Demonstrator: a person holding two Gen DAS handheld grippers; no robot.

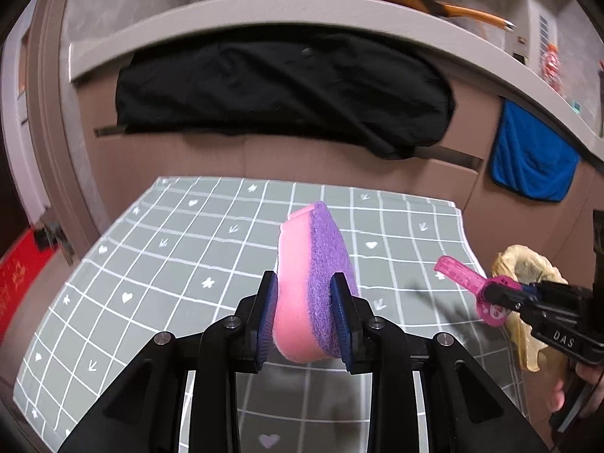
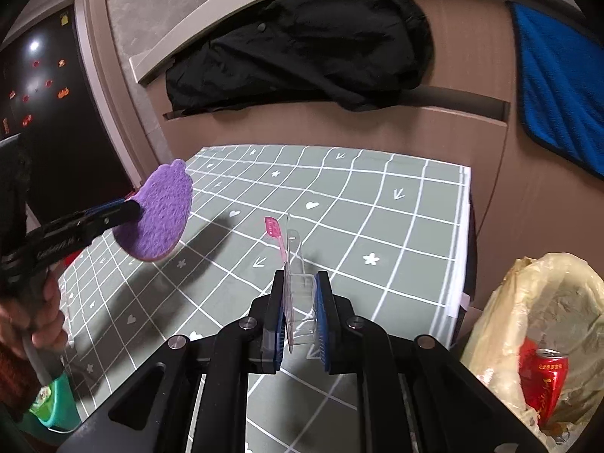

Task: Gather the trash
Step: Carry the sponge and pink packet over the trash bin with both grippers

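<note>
Sponge (image 1: pixel 313 287), pink with a purple scrub face, is sitting upright between the left gripper (image 1: pixel 305 324) fingers, which are pinching it above the desk (image 1: pixel 151 264). Right gripper (image 2: pixel 301 315) fingers are pressing together on a clear plastic pack (image 2: pixel 300 302) holding a pink toothbrush (image 2: pixel 275 236), also raised over the grid-patterned desk. Just off the desk's right edge, a yellowish trash bag (image 2: pixel 502 302) is standing open with a red can (image 2: pixel 543 381) inside. Behind, a black cloth (image 2: pixel 302 45) and a blue towel (image 2: pixel 558 87) are hanging
</note>
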